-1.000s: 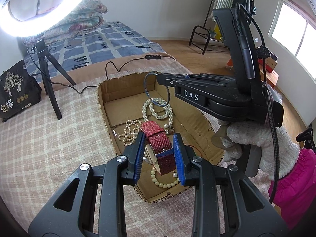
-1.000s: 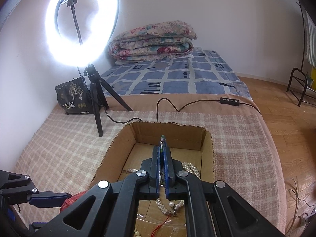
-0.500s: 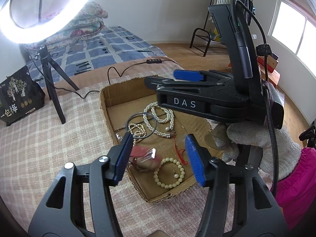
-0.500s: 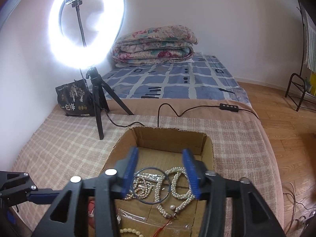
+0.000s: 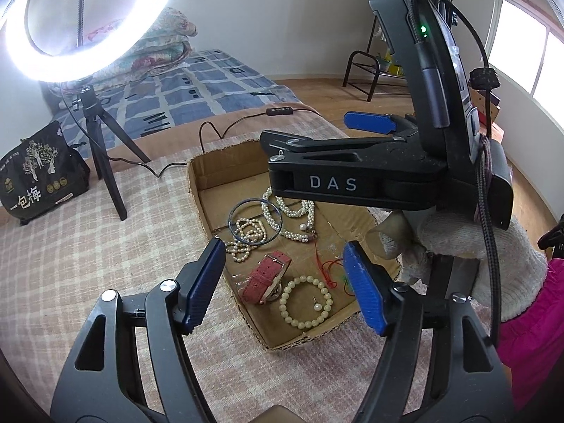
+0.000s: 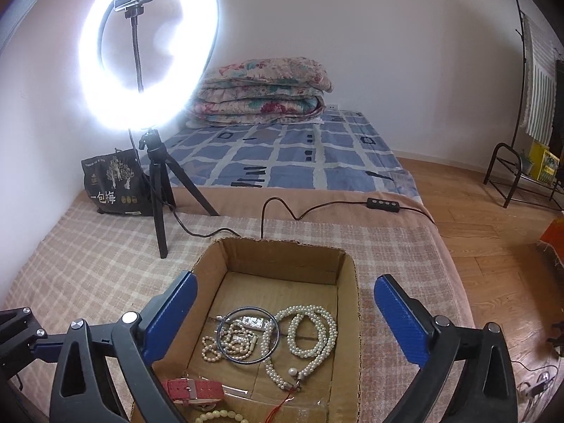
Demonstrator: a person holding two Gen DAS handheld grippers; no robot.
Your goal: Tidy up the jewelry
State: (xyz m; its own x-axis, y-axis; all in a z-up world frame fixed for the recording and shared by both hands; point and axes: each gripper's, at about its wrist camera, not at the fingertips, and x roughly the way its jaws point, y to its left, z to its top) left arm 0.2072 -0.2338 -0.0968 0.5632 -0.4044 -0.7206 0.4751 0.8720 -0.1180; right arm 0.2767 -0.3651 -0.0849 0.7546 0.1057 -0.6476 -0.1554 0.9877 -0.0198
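Note:
A shallow cardboard box (image 5: 197,190) (image 6: 282,257) lies on the checked blanket. My left gripper (image 5: 282,248) hovers over its near end, jaws opening, nothing between the pads. Below it a red watch (image 5: 268,275) (image 6: 194,387) rests on the box floor beside a cream bead bracelet (image 5: 305,303). My right gripper (image 6: 284,278) (image 5: 305,128) hangs above the box's middle, jaws opening wide and empty. Under it a thin dark bangle (image 5: 229,222) (image 6: 246,308) lies on a small pearl string (image 5: 243,239), next to a long pearl necklace (image 5: 292,211) (image 6: 313,331).
A lit ring light on a black tripod (image 6: 158,190) stands left of the box beside a black printed bag (image 6: 112,183). Its cable and controller (image 6: 382,203) run behind the box. A folded quilt (image 6: 264,88) sits on the far bed. A gloved hand (image 5: 458,236) holds the right gripper.
The left jaws spread and the red watch fell from them onto the box floor. The right jaws spread and the bangle dropped onto the pearls.

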